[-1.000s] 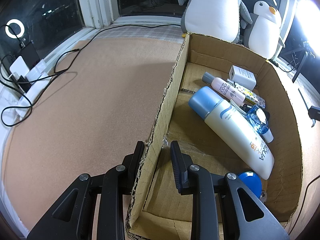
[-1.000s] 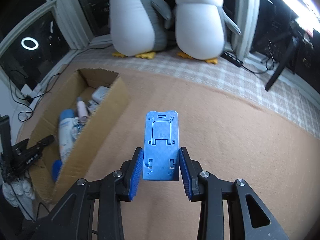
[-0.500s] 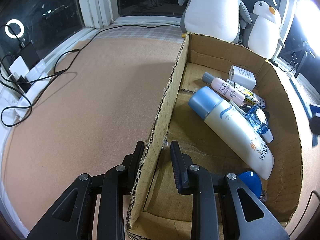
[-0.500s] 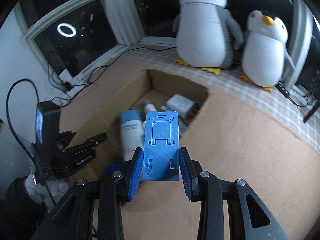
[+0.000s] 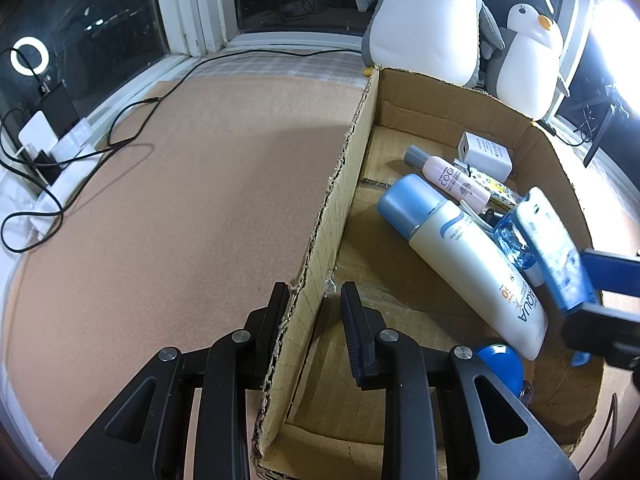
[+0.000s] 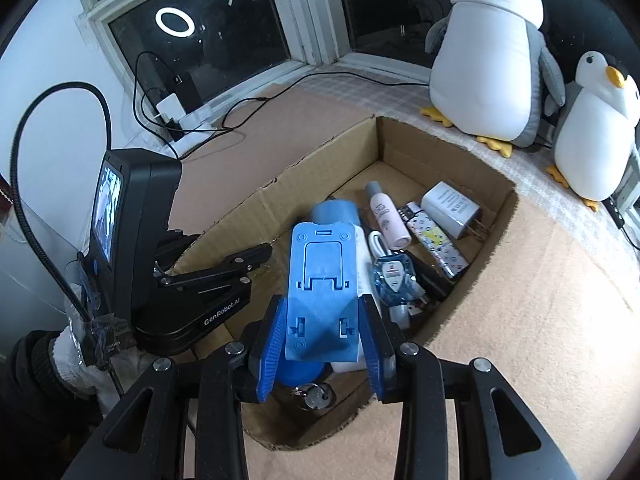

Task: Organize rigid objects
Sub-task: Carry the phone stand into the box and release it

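My right gripper is shut on a flat blue plastic stand and holds it tilted above the open cardboard box. In the left wrist view the stand comes in from the right over the box's contents. My left gripper is shut on the box's long side wall, one finger outside and one inside. In the box lie a large white bottle with a blue cap, a small pink bottle, a white charger, a patterned lighter and a blue round lid.
Two plush penguins stand behind the box by the window. Black cables and a power strip lie at the far left of the brown mat. A gloved hand holds the left gripper.
My right gripper has swung left with the blue stand, from over the bare mat to above the box. The left gripper has kept still on the wall.
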Available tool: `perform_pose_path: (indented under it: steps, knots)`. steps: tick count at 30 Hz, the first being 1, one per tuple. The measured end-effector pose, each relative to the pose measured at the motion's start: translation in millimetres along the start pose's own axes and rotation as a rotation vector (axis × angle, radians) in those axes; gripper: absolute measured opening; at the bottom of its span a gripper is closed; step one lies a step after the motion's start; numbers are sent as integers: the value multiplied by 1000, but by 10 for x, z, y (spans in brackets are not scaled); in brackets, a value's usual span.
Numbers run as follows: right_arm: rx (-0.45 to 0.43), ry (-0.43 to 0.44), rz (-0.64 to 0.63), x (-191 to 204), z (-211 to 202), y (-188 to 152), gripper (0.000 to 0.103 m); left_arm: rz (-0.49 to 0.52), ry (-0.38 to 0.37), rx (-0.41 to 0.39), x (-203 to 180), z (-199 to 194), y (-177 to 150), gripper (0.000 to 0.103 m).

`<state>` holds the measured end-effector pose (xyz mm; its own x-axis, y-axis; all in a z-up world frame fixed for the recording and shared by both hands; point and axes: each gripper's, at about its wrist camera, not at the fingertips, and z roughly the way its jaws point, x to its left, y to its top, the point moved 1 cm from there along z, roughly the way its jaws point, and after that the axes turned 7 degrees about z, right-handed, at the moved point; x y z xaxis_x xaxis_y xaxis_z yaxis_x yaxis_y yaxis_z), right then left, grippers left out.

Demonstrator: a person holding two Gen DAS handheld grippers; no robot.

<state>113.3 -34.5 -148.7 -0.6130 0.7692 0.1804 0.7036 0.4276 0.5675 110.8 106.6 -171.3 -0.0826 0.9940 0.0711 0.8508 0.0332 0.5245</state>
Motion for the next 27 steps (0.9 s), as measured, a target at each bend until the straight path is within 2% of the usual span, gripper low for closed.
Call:
perform_pose_path:
  steps: [15, 19, 23, 27]
  knots:
    - [33, 0, -37, 91, 240, -4, 32, -2, 1, 1, -5, 13, 15, 25]
    - [37, -29, -68, 128, 273, -11, 33, -2, 2, 1, -7, 17, 21, 25]
    - [32, -45, -71, 114, 278, -15, 49, -1, 2, 1, -6, 17, 22, 25]
    - [34, -58, -75, 93, 278, -19, 52, -1, 2, 0, -6, 17, 22, 25]
